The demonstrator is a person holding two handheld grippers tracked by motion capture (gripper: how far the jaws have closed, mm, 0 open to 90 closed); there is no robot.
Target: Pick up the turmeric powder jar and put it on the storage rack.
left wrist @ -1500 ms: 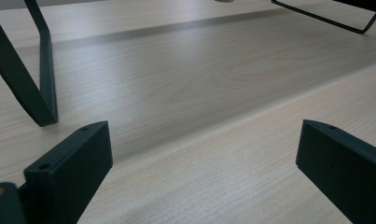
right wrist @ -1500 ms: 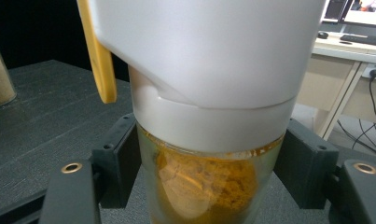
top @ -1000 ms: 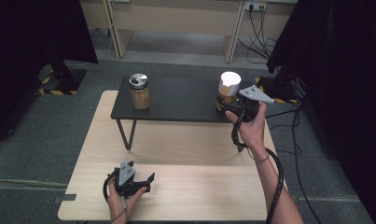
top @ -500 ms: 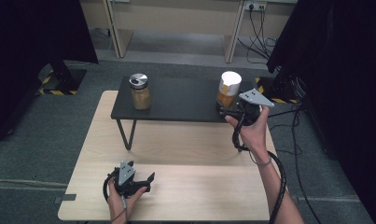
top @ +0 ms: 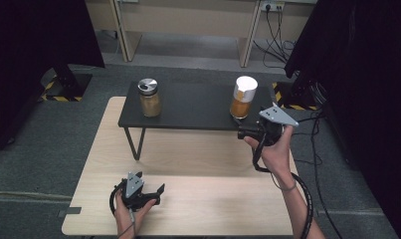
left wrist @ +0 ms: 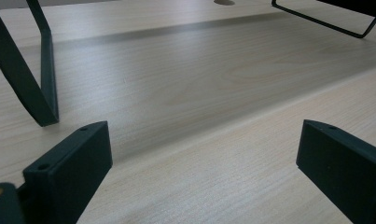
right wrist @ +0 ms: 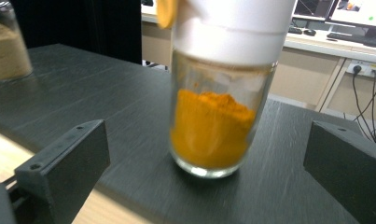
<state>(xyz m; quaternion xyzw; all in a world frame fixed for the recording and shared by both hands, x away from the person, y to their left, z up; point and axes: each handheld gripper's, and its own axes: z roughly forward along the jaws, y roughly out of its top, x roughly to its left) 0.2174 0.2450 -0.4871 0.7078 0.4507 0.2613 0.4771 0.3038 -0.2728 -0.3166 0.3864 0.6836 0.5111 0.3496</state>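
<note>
Right of the middle in the high view, the right gripper (top: 244, 132) points at the jar of orange powder (top: 243, 97) with a white lid. Its jaws are wide apart, and the jar stands just ahead on the black shelf (top: 193, 107). Low down, the left gripper (top: 157, 193) rests on the wooden table (top: 213, 199), jaws apart too.
</note>
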